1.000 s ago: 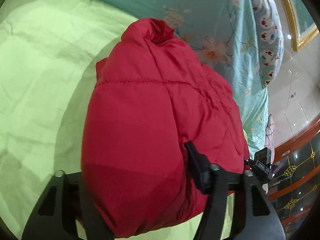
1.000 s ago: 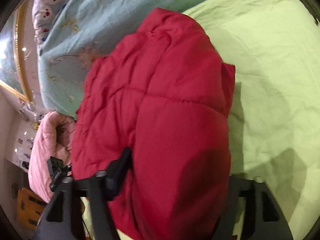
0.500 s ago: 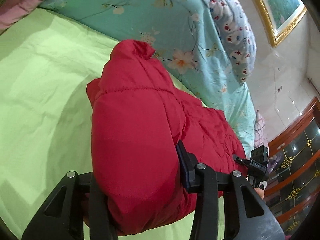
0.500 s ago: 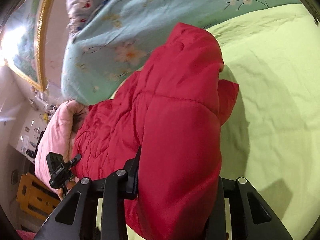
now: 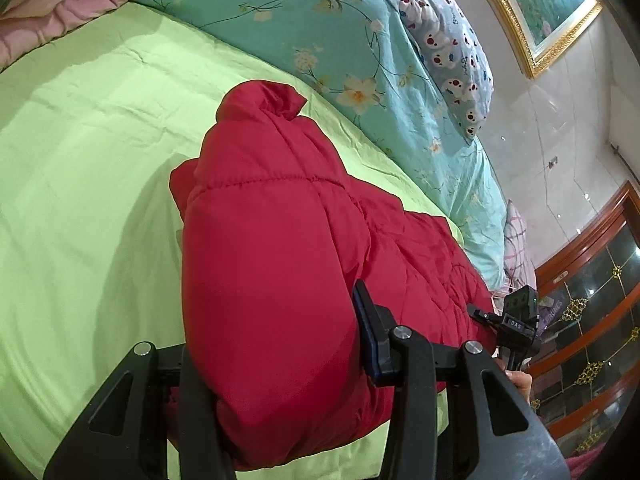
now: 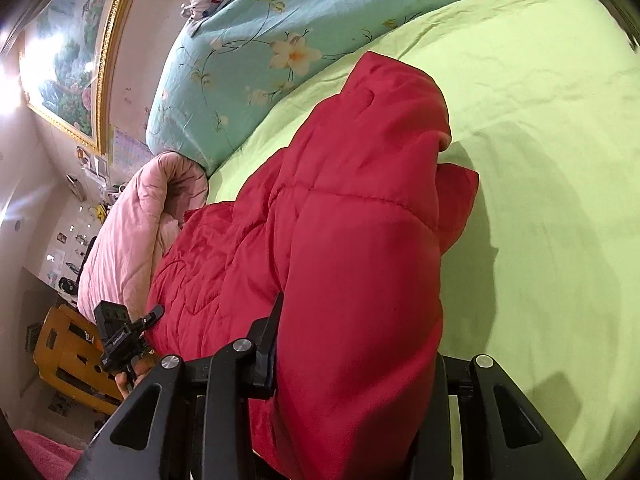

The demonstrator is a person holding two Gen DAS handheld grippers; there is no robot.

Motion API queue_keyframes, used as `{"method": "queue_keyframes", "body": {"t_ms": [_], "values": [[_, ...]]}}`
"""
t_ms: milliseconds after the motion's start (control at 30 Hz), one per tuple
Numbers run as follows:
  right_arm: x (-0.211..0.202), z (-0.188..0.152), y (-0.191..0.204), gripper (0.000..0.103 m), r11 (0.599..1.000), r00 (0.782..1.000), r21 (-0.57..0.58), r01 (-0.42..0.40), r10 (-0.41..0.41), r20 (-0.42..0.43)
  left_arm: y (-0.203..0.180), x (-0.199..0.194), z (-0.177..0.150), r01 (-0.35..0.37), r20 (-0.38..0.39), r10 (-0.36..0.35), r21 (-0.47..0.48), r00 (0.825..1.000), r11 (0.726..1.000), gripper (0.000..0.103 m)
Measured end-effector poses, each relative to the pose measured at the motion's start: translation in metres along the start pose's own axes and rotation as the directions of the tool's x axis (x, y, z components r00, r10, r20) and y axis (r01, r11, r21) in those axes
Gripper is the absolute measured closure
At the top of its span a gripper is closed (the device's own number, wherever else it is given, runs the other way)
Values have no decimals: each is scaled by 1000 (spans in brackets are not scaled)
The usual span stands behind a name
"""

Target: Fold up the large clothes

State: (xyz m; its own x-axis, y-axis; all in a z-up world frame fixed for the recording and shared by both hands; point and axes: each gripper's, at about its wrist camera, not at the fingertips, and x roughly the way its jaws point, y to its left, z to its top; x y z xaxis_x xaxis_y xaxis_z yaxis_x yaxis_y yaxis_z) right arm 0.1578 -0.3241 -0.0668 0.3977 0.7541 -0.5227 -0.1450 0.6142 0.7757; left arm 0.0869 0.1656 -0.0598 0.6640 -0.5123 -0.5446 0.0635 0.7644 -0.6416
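Observation:
A red quilted puffer jacket [image 5: 264, 264] lies on the lime green bed sheet [image 5: 80, 152], near the bed's front edge. My left gripper [image 5: 276, 364] is shut on a thick padded fold at the jacket's left end. In the right wrist view the same jacket [image 6: 352, 248] fills the middle, and my right gripper [image 6: 352, 376] is shut on a thick fold at its right end. Each gripper shows small in the other's view: the right one [image 5: 516, 324] and the left one [image 6: 120, 332]. The fingertips are buried in the padding.
A teal floral duvet [image 5: 360, 40] runs along the far side of the bed, with a cartoon-print pillow [image 5: 448, 40] on it. A pink quilt [image 6: 132, 236] lies at one end. A gold-framed picture [image 5: 536, 12], a wooden cabinet [image 5: 592, 304] and a wooden chair [image 6: 68, 356] stand beyond.
Both grippers have pulled back and down with the jacket. It now lies lower and flatter on the sheet, and more of the duvet and wall show beyond it.

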Motion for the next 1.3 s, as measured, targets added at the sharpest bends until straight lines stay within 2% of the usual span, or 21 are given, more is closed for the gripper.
{"method": "queue_keyframes", "body": {"t_ms": [133, 267, 400, 467, 600, 733, 900, 967, 1100, 1133, 1200, 1300], "values": [[-3, -9, 0, 67, 1000, 1000, 14, 4, -4, 4, 4, -1, -7, -7, -15, 7, -15, 1000, 1000, 64], [4, -12, -6, 64, 999, 1000, 27, 29, -29, -5, 14, 8, -13, -58, -43, 57, -26, 997, 998, 61], [10, -14, -20, 55, 996, 999, 75, 36, -35, -11, 24, 15, -18, -102, -61, 99, -58, 993, 993, 50], [9, -18, -26, 44, 995, 999, 94, 39, -39, -8, 24, 16, -19, -118, -62, 114, -64, 992, 991, 44], [8, -22, -31, 38, 993, 999, 113, 46, -46, -5, 29, 18, -23, -184, -83, 177, -84, 981, 979, 21], [6, -25, -30, 35, 992, 998, 104, 68, -68, -2, 31, 15, -26, -200, -77, 193, -102, 978, 974, 20], [-2, -27, -26, 32, 990, 995, 95, 100, -101, 10, 29, 2, -30, -257, -54, 254, -78, 966, 963, 20], [-6, -28, -27, 31, 990, 995, 102, 99, -101, 19, 26, -6, -32, -288, -30, 286, -64, 958, 956, 20], [-20, -33, -27, 30, 985, 989, 108, 132, -138, 52, 27, -30, -32, -366, 43, 370, -74, 928, 928, 20], [-23, -34, -26, 30, 984, 987, 106, 144, -151, 60, 27, -38, -32, -366, 64, 371, -84, 926, 927, 20], [-34, -36, -21, 30, 979, 977, 90, 184, -192, 90, 25, -47, -32, -338, 91, 345, -87, 934, 937, 20], [-49, -40, -5, 30, 966, 954, 53, 254, -260, 149, 11, -54, -33, -314, 117, 317, -46, 941, 948, 20]]}}
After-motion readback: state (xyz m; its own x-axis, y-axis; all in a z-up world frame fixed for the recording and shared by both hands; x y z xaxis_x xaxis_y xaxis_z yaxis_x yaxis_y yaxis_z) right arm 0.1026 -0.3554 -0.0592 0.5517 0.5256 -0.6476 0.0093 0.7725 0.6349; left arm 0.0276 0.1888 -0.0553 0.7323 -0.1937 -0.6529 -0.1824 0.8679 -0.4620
